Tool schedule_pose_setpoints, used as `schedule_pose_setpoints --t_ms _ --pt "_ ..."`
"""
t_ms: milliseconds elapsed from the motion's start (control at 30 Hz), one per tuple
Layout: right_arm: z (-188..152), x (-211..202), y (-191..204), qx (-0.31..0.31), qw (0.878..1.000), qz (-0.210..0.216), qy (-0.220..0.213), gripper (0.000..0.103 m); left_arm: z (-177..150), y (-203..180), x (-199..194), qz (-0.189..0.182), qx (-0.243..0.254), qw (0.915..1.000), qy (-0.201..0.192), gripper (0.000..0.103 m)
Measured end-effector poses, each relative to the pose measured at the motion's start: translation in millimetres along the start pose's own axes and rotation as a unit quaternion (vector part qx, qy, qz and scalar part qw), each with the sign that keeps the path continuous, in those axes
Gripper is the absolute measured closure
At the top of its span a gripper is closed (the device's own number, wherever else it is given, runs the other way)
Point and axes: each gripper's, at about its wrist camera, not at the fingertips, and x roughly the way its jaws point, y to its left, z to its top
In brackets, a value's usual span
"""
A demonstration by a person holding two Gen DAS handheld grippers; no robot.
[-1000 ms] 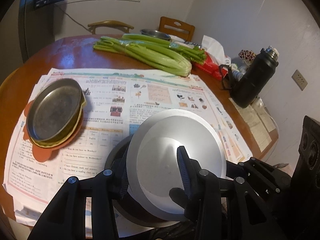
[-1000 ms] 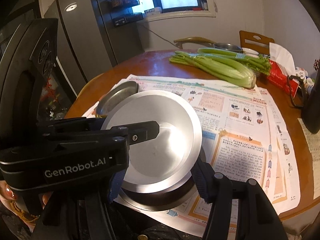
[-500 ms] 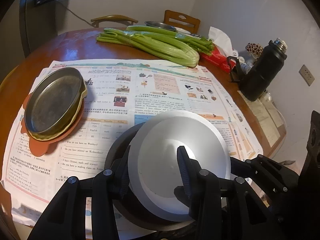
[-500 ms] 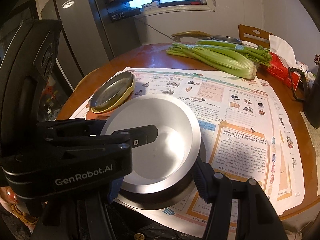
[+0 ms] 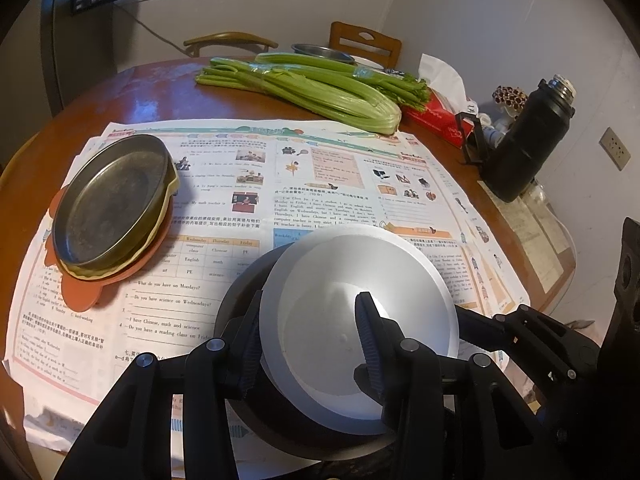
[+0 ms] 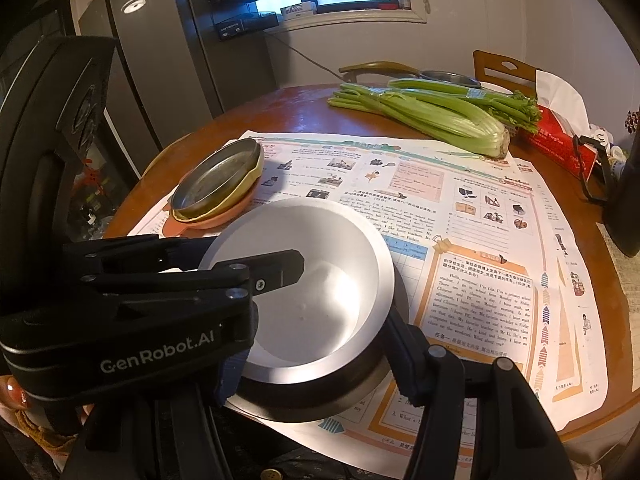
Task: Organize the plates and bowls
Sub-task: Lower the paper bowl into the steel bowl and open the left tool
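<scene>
A round, matte silver metal bowl [image 5: 360, 320] sits mouth-up inside a darker steel bowl [image 6: 320, 392] on printed paper sheets [image 5: 320, 184] covering a round, glossy wooden table [image 5: 160, 96]. The left gripper [image 5: 308, 344] straddles the silver bowl's near rim, one ribbed finger inside, one outside, its jaws easing apart. The right gripper [image 6: 316, 352] pinches the dark bowl from its sides. At left, a tarnished oval metal plate [image 5: 112, 200] is stacked on a yellow dish and an orange plate, long axis running away from the camera.
</scene>
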Motion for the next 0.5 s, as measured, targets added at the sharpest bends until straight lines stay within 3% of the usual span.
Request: schedule_pose_setpoints --t_ms 500 --pt "-1.2 -1.0 -2.4 0.004 1.0 -0.006 -0.001 0.042 -3.6 6.4 -5.2 0.008 -0.006 0.9999 -0.002 0.058"
